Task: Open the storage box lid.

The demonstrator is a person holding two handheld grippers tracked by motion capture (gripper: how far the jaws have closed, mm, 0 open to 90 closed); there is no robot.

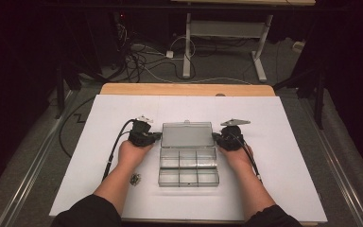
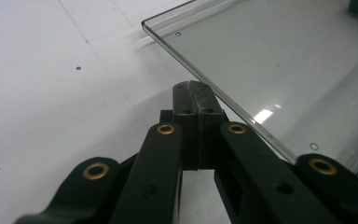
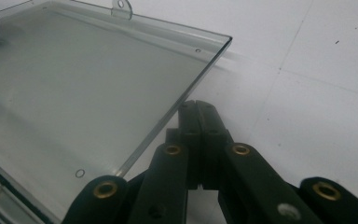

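A clear plastic compartment box point(image 1: 188, 165) lies open on the white sheet, its lid point(image 1: 187, 135) folded back flat toward the far side. My left gripper point(image 1: 158, 136) points at the lid's left edge, jaws shut with nothing between them. In the left gripper view its tip point(image 2: 195, 93) sits right at the edge of the lid point(image 2: 279, 60); whether it touches I cannot tell. My right gripper point(image 1: 215, 137) mirrors it at the lid's right edge, also shut and empty. Its tip point(image 3: 196, 109) lies close beside the lid point(image 3: 88, 79).
A small cluster of metal parts point(image 1: 134, 178) lies on the white sheet point(image 1: 283, 142) beside the left forearm. The wooden table edge point(image 1: 184, 89) shows at the far side. A latch tab point(image 3: 121, 7) sticks out from the lid's far edge.
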